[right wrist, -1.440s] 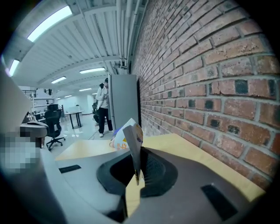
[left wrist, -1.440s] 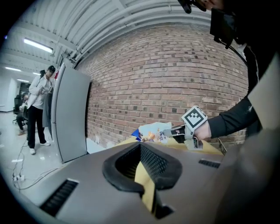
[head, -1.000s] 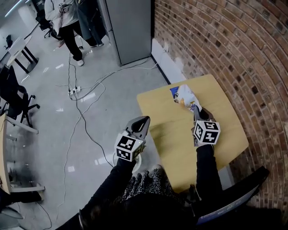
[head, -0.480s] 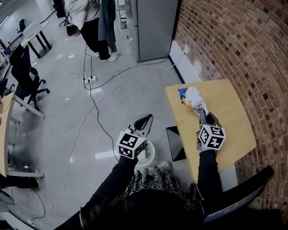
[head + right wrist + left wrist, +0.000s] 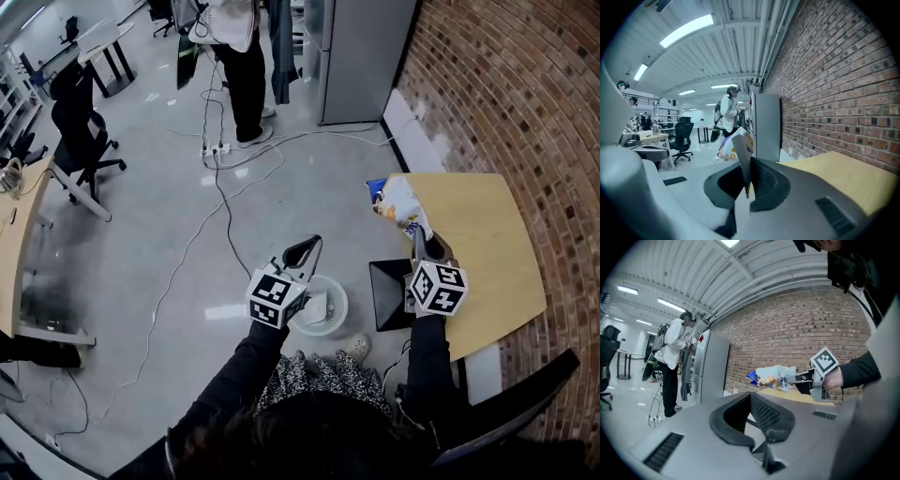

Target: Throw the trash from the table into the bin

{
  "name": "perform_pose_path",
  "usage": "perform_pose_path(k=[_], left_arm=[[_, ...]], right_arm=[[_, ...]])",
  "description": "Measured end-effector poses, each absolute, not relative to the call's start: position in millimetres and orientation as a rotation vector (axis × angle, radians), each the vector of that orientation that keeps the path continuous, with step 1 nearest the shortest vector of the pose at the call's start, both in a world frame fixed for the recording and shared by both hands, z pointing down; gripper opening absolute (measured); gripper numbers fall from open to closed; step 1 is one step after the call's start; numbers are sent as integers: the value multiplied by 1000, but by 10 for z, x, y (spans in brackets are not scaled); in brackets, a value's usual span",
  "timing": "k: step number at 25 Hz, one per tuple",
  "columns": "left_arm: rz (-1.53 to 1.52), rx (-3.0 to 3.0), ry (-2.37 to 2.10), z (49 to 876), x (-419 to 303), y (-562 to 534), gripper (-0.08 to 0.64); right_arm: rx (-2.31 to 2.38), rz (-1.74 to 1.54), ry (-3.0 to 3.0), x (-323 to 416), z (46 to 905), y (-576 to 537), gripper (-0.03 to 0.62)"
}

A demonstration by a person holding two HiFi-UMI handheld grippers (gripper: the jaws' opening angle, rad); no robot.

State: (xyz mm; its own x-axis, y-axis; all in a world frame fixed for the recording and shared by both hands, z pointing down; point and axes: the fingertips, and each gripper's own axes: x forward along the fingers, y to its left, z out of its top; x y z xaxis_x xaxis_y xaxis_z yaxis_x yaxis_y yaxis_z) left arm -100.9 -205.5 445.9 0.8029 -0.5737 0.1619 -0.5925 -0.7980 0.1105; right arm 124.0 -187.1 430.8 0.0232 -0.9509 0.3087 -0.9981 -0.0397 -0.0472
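A white and blue snack bag (image 5: 394, 201) hangs from my right gripper (image 5: 422, 242), which is shut on its lower edge, above the left rim of the yellow wooden table (image 5: 487, 253). In the right gripper view the bag (image 5: 736, 146) stands upright, pinched between the jaws of the right gripper (image 5: 747, 180). My left gripper (image 5: 306, 249) is out over the floor, shut, with nothing in it. From the left gripper view, past the left gripper (image 5: 758, 417), the bag (image 5: 772, 376) and the right gripper (image 5: 793, 379) show on the right. A black square bin (image 5: 389, 293) stands on the floor against the table, below the right gripper.
A white round bucket (image 5: 323, 307) sits on the floor beside the black bin, under my left gripper. Cables (image 5: 220, 202) trail across the grey floor. A person (image 5: 239, 56) stands far back by a grey cabinet (image 5: 361, 56). A brick wall (image 5: 525, 112) runs along the right. An office chair (image 5: 84, 141) is at far left.
Both grippers have travelled left, the right one carrying the bag from over the tabletop to the table's left edge. The black bin and white bucket have come into view.
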Motion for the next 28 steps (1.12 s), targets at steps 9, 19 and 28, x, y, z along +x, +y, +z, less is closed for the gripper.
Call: perform_pose_path(k=[9, 19, 28], left_arm=[[166, 2791, -1027, 4440, -1569, -2053, 5], [141, 2722, -1131, 4510, -1794, -2044, 5], [170, 2696, -1133, 4686, -1682, -1941, 5]], right_arm=[[1973, 384, -2152, 442, 4349, -2030, 14], [1875, 435, -2237, 86, 4491, -2122, 14], [1815, 514, -2249, 33, 4818, -1989, 14]])
